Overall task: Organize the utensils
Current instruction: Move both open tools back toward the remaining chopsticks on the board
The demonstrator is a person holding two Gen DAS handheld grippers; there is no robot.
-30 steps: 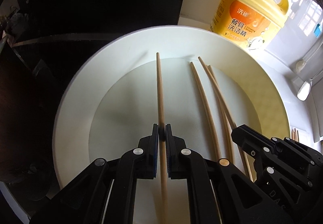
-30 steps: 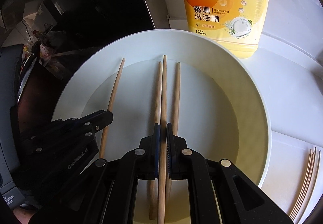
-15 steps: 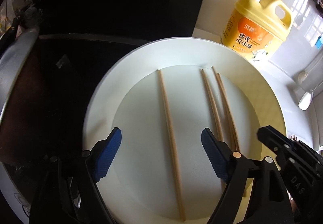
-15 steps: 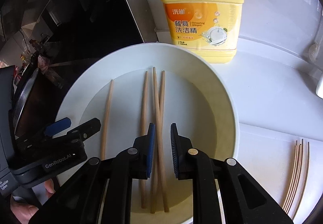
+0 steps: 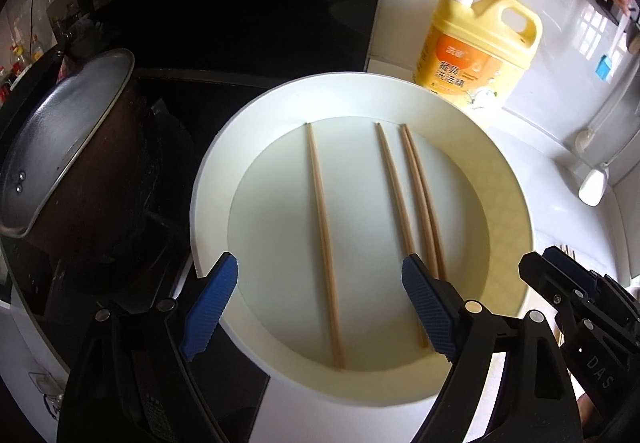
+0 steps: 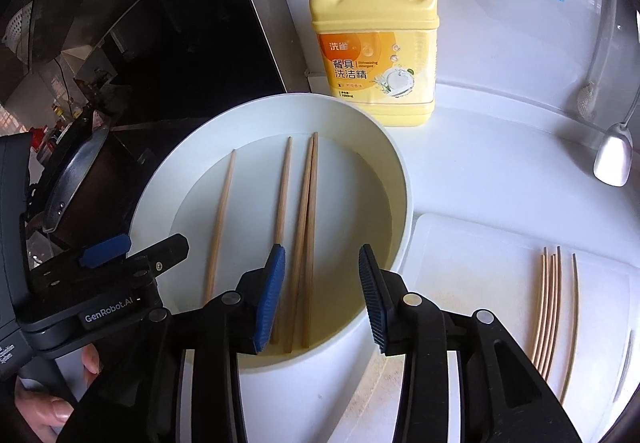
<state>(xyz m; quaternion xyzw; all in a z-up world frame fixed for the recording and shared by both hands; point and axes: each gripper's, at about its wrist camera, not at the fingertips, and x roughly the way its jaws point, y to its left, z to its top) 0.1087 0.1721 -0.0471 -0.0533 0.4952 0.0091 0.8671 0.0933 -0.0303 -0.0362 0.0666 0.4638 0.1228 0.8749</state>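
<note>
Several wooden chopsticks lie side by side in a white plate (image 5: 216, 179) (image 6: 384, 147). One chopstick (image 5: 322, 235) lies alone on the left; a single chopstick (image 5: 396, 211) and a touching pair (image 5: 422, 199) lie further right. My left gripper (image 5: 320, 303) hovers above the lone chopstick, its jaws wide and still opening, touching nothing. My right gripper (image 6: 323, 283) hangs over the pair of chopsticks (image 6: 308, 227), its jaws opening, with the pads clear of the sticks. Each gripper also shows in the other's view: the left gripper (image 6: 120, 255) and the right gripper (image 5: 568, 283).
A yellow detergent bottle (image 5: 476, 51) (image 6: 376, 43) stands behind the plate. A dark pot with a metal lid (image 5: 60, 147) sits on the black stove to the left. Thin bamboo skewers (image 6: 548, 315) lie on a white board at the right. A white spoon (image 6: 612, 159) hangs nearby.
Both grippers were shut on a chopstick a second ago; both have let go, opened and pulled back and up. The chopsticks now lie loose in the plate.
</note>
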